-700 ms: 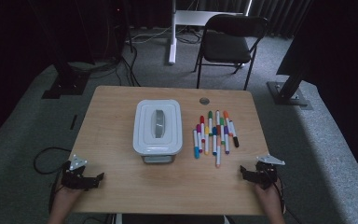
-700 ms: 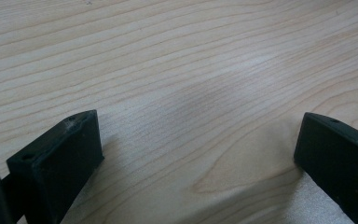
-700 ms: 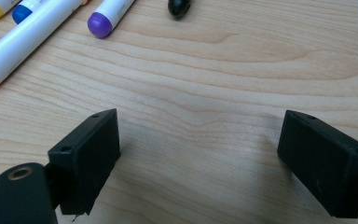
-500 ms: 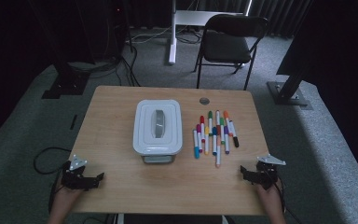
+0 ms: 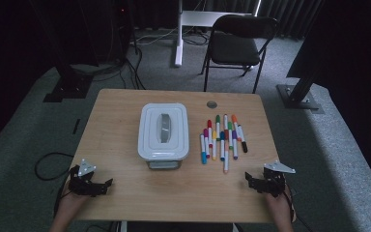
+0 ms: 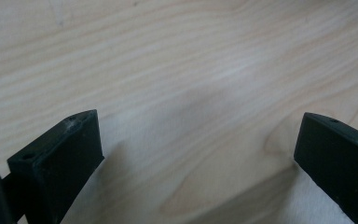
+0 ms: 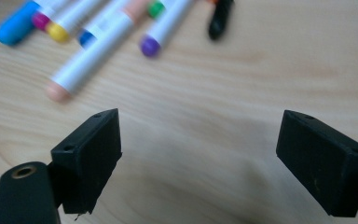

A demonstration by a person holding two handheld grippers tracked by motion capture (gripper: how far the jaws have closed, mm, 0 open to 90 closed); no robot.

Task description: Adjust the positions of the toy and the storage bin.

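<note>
High view: left claw [image 5: 107, 184] and right claw [image 5: 249, 180] sit at the near corners of the light wooden counter [image 5: 121, 125], both well short of the white lidded plastic box [image 5: 164, 131] and the row of coloured marker pens [image 5: 221, 137] just right of it. Left gripper view: jaws spread wide, released, bare counter between them. Right gripper view: jaws likewise released, nothing held, the peach-capped white marker [image 7: 91, 56] lying nearest ahead, apart from them.
</note>
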